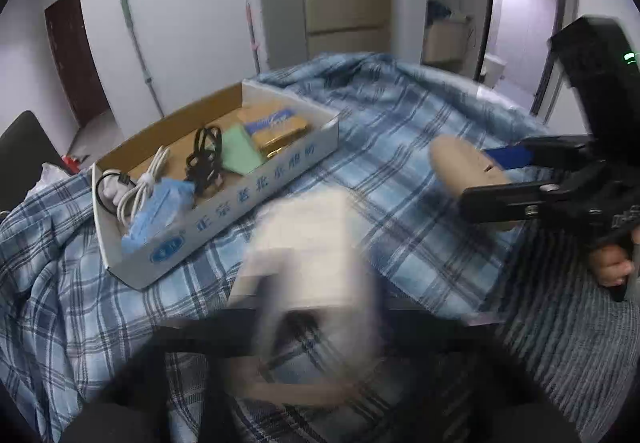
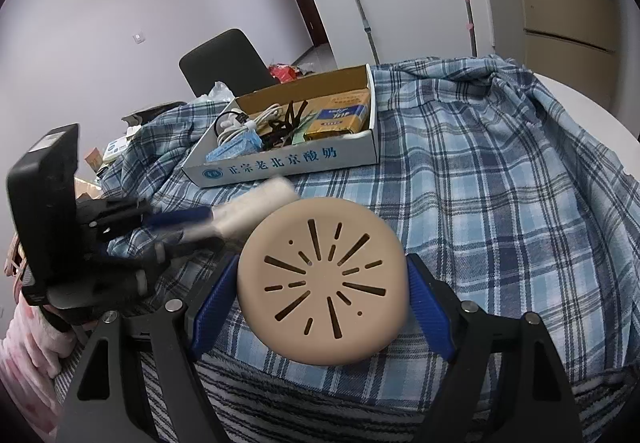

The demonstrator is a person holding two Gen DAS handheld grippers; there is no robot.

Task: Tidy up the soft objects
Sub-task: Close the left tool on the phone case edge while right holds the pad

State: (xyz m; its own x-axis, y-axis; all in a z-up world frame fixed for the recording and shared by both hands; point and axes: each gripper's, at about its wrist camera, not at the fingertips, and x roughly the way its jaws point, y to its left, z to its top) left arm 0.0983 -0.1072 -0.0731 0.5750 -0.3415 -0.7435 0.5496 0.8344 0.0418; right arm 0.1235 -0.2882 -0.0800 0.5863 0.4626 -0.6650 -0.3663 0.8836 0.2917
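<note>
A round tan pad [image 2: 322, 283] cut with radiating slots fills the lower centre, pinched between the right gripper's [image 2: 322, 293] blue fingers [image 2: 430, 313]. At left, the left gripper [image 2: 216, 225] clasps a blurred cream roll [image 2: 256, 205]. Behind, a cardboard tray [image 2: 288, 163] of cables sits on the plaid blanket [image 2: 500, 183].

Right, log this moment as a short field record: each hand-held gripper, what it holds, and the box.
left hand-held gripper: shut on cream object, motion-blurred
right hand-held gripper: shut on tan disc, slotted face toward camera
cardboard box: on plaid blanket, holds white cable, black straps, blue pack, green pad
</note>
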